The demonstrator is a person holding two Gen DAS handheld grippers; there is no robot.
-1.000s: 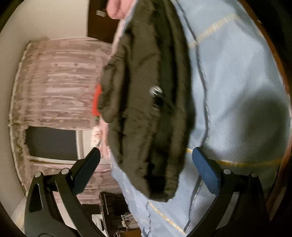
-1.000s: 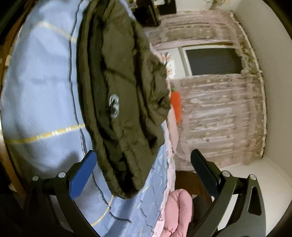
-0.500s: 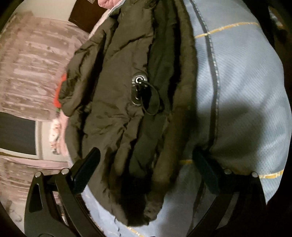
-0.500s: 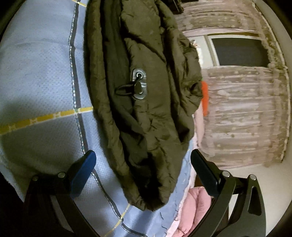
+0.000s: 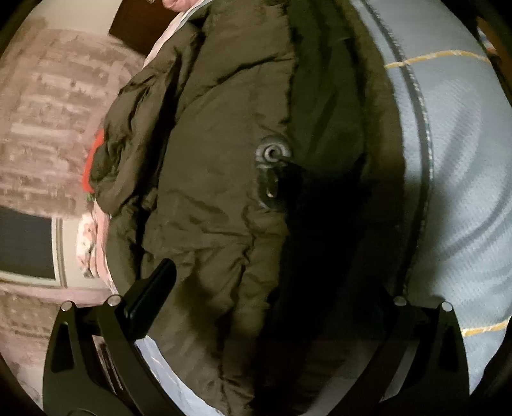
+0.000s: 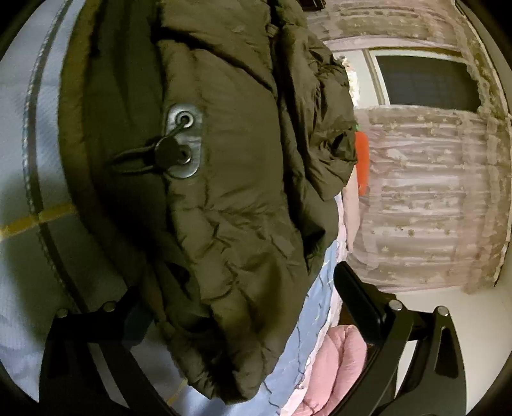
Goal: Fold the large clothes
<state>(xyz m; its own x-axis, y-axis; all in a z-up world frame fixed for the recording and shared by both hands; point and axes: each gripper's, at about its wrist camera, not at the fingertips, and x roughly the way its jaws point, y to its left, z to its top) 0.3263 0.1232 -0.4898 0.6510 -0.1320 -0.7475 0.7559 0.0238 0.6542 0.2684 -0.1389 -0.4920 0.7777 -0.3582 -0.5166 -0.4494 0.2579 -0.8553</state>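
Both spread wide: left hand-held gripper (image 5: 275, 307) and right hand-held gripper (image 6: 243, 304), straddling olive padded jacket (image 5: 208, 179) (image 6: 230, 192) on blue bedspread (image 5: 454, 160) (image 6: 19, 262).

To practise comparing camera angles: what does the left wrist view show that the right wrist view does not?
Only the left wrist view shows the dark wooden panel at the top. Only the right wrist view shows the pink quilted bundle below the bed edge. Both show the olive padded jacket with its cord toggle on the light blue bedsheet, the lace curtain, and an open claw over the jacket.
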